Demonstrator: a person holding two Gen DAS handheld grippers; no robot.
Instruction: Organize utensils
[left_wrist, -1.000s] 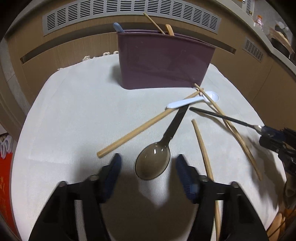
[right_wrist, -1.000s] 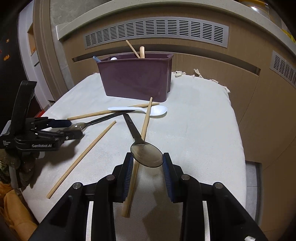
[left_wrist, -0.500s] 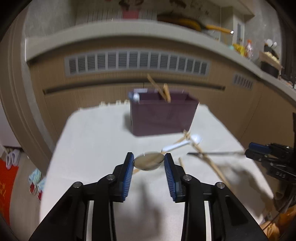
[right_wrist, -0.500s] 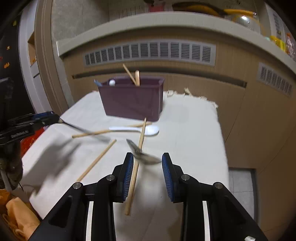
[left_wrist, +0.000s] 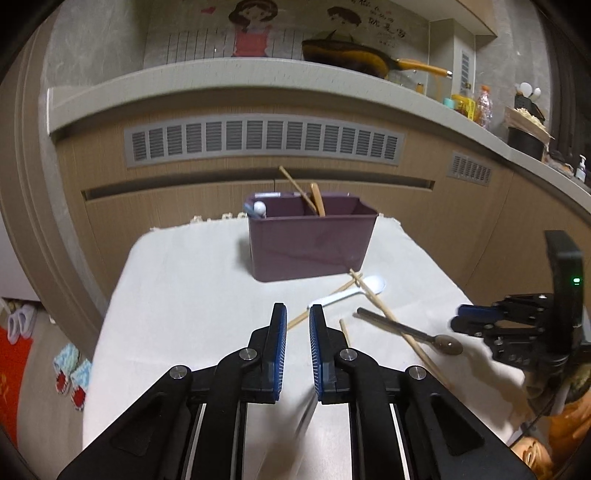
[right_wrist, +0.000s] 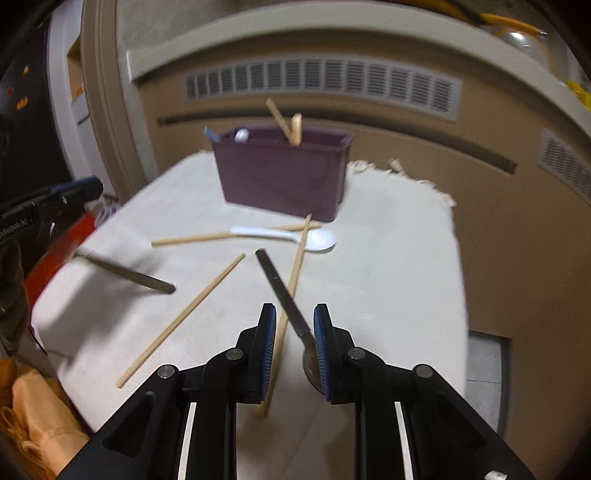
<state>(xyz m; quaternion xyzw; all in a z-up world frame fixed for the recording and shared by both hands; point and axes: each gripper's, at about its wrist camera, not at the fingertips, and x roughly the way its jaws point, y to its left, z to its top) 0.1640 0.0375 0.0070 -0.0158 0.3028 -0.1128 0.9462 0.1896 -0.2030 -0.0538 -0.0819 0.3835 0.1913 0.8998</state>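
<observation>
From the left wrist, the left claw (left_wrist: 295, 312) has just been closing. It now stands narrow, and the pale cloth of the worktop (left_wrist: 184, 295) shows through the slit with nothing between the pads. A blurred grey streak sits lower down between its fingers, but what it is cannot be told. Beyond it stands the purple caddy (left_wrist: 310, 247), upright at the far end of the cloth, with a few handles sticking out of it. Just in front of the caddy lie a white spoon (left_wrist: 347, 293) and crossed chopsticks (left_wrist: 388, 317). The handle of a dark spoon (left_wrist: 448, 345) rests over one of the chopsticks. Its bowl lies close under the tips of the right claw (left_wrist: 457, 318), at the right edge of the worktop. From the right wrist, the right claw has also just been closing and stands narrow. The dark spoon's bowl sits edge-on against its right pad, and a gap shows toward the left pad, so whether it is truly gripped cannot be told. The handle slants away toward the caddy. At the left, a blurred dark utensil (right_wrist: 136, 277) lies apart from the left claw and below it; whether it rests on the cloth is unclear.
</observation>
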